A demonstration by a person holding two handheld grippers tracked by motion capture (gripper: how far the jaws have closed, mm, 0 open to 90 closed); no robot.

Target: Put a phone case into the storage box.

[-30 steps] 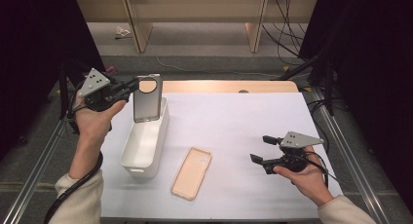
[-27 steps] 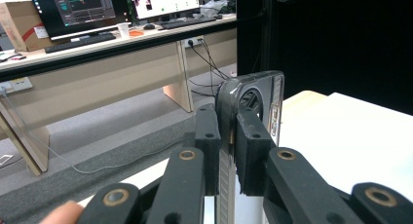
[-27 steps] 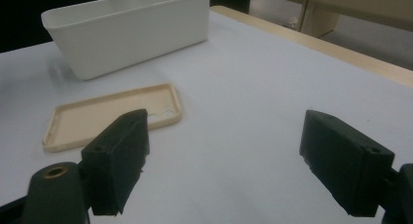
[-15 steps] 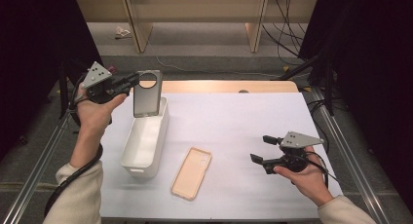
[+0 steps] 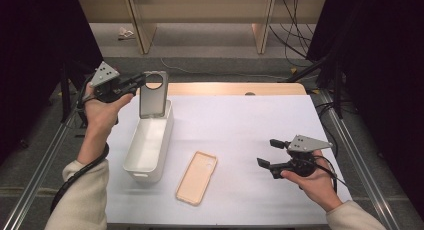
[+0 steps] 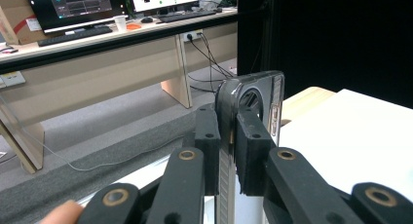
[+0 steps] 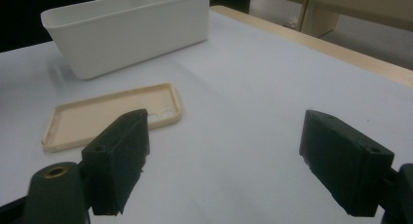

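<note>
A grey phone case (image 5: 152, 95) with a round camera hole hangs upright over the far end of the white bin (image 5: 137, 162). My left gripper (image 5: 139, 81) is shut on the case's top edge. Looking along the jaws in the left gripper view, the grey case (image 6: 265, 100) sits edge-on, pinched by my left gripper (image 6: 228, 151). A beige phone case (image 5: 196, 177) lies flat on the white table just right of the bin. My right gripper (image 5: 267, 153) rests open near the table's right side, empty. In the right gripper view the beige case (image 7: 92, 118) and bin (image 7: 131, 31) lie beyond the right gripper (image 7: 224, 160).
The white table mat (image 5: 250, 125) has bare room between the beige case and my right hand. A wooden table edge (image 5: 225, 88) runs along the far side. Metal rails (image 5: 350, 155) flank both sides of the table.
My left gripper has carried the grey case away from me and slightly down, now over the bin's far end. The right hand, beige case and bin have stayed put.
</note>
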